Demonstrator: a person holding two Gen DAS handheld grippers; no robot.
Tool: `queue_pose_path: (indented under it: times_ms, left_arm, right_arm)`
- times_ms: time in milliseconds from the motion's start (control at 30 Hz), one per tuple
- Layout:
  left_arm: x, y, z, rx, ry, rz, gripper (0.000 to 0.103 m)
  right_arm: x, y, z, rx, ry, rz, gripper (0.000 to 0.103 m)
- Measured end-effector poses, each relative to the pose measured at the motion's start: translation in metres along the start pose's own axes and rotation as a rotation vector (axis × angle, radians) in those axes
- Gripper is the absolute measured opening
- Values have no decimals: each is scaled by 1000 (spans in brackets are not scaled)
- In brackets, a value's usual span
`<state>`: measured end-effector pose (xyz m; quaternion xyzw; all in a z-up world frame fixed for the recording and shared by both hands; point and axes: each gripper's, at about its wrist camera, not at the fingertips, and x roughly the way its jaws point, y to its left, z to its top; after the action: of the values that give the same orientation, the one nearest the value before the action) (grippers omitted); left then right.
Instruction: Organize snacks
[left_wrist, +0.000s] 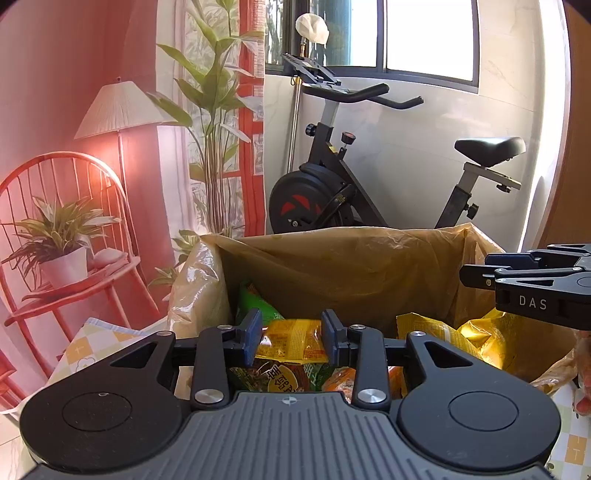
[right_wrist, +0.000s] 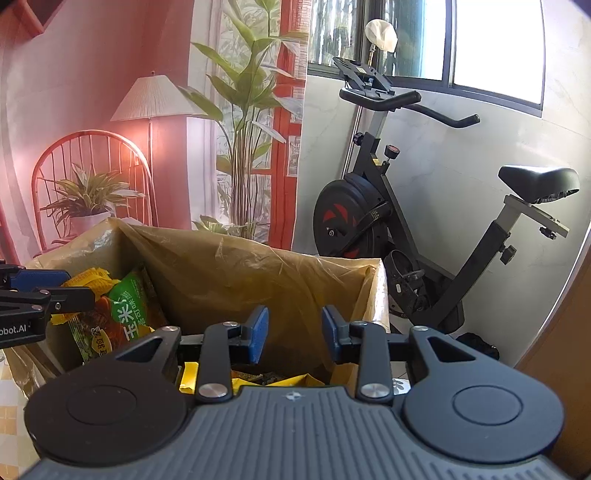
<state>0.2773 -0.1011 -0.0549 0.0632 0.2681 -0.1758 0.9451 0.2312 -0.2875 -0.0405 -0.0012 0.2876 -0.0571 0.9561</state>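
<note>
- Left tool (left_wrist: 291, 336) hung just over the pile, blue pads touching both sides of a crinkled orange-yellow foil snack packet (left_wrist: 291, 341). It looked gripped only lightly, so the packet could have slipped askew.
- Right tool (right_wrist: 293, 332) stood with its jaws apart and empty above the box's nearer side. If it crowded toward the left tool, the two could have knocked together.
- Loose packets, a green foil one (right_wrist: 127, 306) among them, lay heaped and tilted inside, so a push might have tipped them.
- Thin yellow-brown plastic liner (left_wrist: 332, 266) draped the tall cardboard box. A finger catching it could have torn it or dragged it inward.
</note>
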Motion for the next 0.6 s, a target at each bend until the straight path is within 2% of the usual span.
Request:
queue_pose_path:
  times_ms: [33,67,100,133,200,400,600]
  left_arm:
    - [-1,-1,0,3,0,-9,52]
    - [-3,-1,0,3,-6,-14,59]
    - [-5,-2,0,1,-17,-17,72]
    - [-7,-3,1,0,-29,-17,80]
    - [-11,-4,2,-1,-43,-14,85]
    - [-27,-2,7,-1,-52,-1,88]
    - [-47,-4,11,7,-66,46,91]
  right_arm:
    - [-2,0,-1,2,-7,1,39]
    - [-4,-1,0,4,-13,4,45]
    - [-6,-2,0,8,-19,7,52]
    - [-9,-2,0,10,-24,9,55]
    - [-15,-2,1,14,-38,13,65]
    - [-37,-8,-2,91,-51,-3,84]
    - [-63,-10,-5,125,-73,27,92]
